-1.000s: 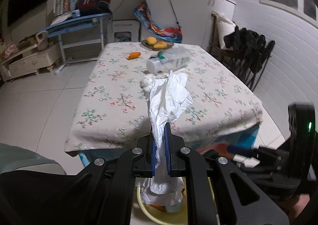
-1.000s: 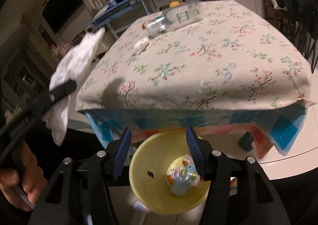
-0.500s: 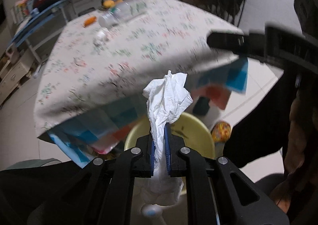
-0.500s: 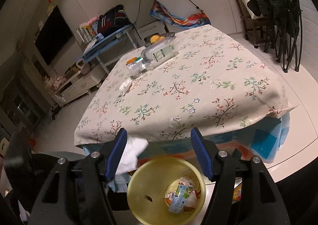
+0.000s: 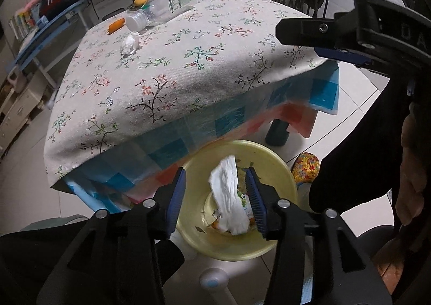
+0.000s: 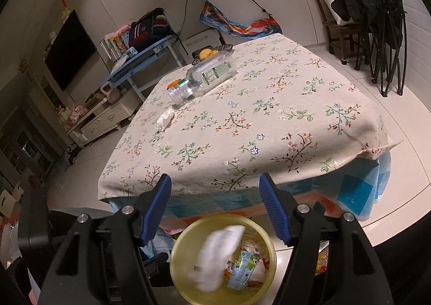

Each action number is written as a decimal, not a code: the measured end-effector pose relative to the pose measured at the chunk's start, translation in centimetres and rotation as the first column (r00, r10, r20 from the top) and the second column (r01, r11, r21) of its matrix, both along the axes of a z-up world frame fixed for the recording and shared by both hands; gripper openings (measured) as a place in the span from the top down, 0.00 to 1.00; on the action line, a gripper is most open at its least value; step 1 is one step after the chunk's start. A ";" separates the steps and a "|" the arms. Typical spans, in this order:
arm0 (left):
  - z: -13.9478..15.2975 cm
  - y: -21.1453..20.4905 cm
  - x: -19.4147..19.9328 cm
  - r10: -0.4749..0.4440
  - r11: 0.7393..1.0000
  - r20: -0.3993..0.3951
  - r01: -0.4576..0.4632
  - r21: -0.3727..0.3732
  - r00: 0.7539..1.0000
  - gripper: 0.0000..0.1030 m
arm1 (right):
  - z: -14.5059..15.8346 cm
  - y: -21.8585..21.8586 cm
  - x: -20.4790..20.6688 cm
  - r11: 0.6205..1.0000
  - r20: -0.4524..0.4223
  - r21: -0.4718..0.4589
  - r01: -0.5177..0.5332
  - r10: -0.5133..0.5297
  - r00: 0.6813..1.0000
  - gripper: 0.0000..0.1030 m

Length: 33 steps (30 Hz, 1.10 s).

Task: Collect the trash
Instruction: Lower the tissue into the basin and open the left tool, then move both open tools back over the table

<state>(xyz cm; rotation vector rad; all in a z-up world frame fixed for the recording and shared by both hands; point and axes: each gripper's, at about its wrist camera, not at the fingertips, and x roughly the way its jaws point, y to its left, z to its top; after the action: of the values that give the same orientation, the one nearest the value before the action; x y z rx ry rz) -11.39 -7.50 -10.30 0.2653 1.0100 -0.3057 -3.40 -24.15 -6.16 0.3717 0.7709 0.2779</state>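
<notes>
A yellow bin [image 5: 282, 170] stands on the floor by the table's near edge, also in the right wrist view [image 6: 183, 240]. My left gripper [image 5: 216, 197] is open above it. A white tissue [image 5: 229, 197] sits loose between the jaws, falling into the bin; it is blurred in the right wrist view [image 6: 218, 251]. My right gripper [image 6: 215, 191] is open and empty above the bin. On the table lie a crumpled tissue [image 5: 130, 42], a clear plastic bottle [image 5: 161, 10] and an orange peel [image 5: 116, 26].
The floral tablecloth [image 6: 242, 121] covers the table. A dish of fruit [image 6: 212, 51] sits at the far edge. Packaging scraps [image 6: 242, 267] lie in the bin. Folding chairs [image 6: 377, 22] stand at right, a blue desk [image 6: 140, 59] at the back left.
My left gripper swung down over the bin and opened, letting go of the white tissue, which now drops into the bin. The right gripper stayed open over the bin.
</notes>
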 end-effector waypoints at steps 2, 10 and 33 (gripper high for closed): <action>0.1 0.1 0.1 0.008 1.000 0.004 -0.008 -0.001 1.000 0.54 | 0.0 0.0 0.0 1.000 0.000 0.000 0.000 0.000 1.000 0.36; 1.5 0.8 0.0 0.057 0.997 0.066 -0.053 -0.053 0.996 0.50 | 0.0 0.0 0.0 1.000 0.002 0.000 0.000 0.000 1.000 0.35; 8.8 10.4 5.8 0.381 0.920 0.244 -0.340 -0.193 0.892 0.37 | 1.5 5.0 2.2 0.990 0.063 -0.062 -0.128 0.132 0.989 0.35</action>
<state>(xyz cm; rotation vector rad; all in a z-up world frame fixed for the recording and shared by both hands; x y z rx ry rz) -5.61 2.87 -1.47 -0.0177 0.7354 0.0014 -1.18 -19.13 -4.69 0.2563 0.7371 0.3882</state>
